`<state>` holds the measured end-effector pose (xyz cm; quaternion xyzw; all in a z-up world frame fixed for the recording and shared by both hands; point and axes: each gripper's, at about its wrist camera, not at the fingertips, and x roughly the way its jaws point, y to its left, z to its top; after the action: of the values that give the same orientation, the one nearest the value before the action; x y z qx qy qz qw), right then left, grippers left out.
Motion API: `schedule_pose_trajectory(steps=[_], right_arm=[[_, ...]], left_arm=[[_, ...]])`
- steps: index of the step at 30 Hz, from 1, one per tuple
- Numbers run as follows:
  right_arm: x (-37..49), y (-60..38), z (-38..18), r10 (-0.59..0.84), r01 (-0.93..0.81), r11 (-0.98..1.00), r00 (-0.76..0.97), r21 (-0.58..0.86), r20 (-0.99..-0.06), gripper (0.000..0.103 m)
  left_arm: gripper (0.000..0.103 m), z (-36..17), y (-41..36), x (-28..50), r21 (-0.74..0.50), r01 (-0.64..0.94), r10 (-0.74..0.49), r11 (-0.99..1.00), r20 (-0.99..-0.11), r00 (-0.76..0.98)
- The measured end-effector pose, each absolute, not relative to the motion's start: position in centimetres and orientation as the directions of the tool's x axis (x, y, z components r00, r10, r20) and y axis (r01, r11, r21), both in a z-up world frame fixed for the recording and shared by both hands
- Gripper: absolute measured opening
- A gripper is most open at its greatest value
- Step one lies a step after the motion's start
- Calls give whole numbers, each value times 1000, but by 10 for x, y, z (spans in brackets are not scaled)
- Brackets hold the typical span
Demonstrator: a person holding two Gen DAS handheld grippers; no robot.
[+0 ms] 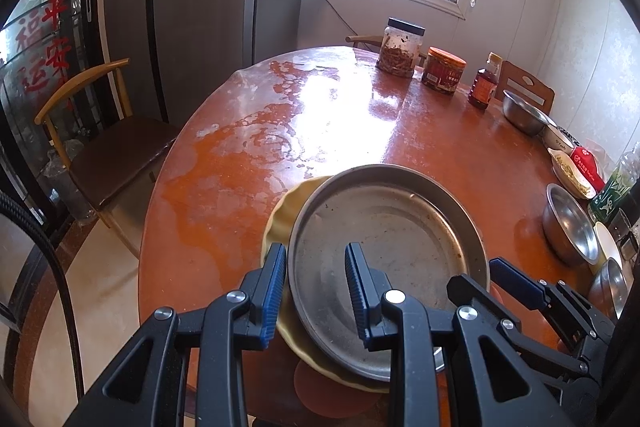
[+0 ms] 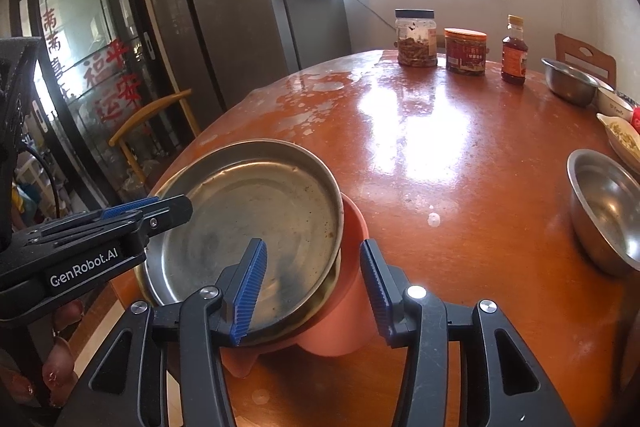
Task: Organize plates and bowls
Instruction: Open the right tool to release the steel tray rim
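My left hand-held gripper [image 1: 316, 291] grips the rim of the metal plate [image 1: 384, 227] and the yellow plate [image 1: 280, 215] beneath it, lower centre of frame. My right hand-held gripper [image 2: 312, 291] stands open, straddling the stack's right edge above the pink dish [image 2: 352, 307] on the surface [image 2: 460, 187].
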<state>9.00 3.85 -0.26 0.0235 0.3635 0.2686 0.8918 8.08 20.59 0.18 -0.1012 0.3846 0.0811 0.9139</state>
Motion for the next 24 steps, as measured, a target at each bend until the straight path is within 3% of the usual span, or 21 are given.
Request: schedule_pose_trajectory(steps=[9,24], right_arm=[[90,37,-1,499,-466,853,591,237,-634,53],[87,30,0,493,-454,859,604,239,-626,54]], left_arm=[[31,6,205,78,-115,-238,86,965,-715,694],[50,16,198,71,-102,-242,104,965,-697,709]])
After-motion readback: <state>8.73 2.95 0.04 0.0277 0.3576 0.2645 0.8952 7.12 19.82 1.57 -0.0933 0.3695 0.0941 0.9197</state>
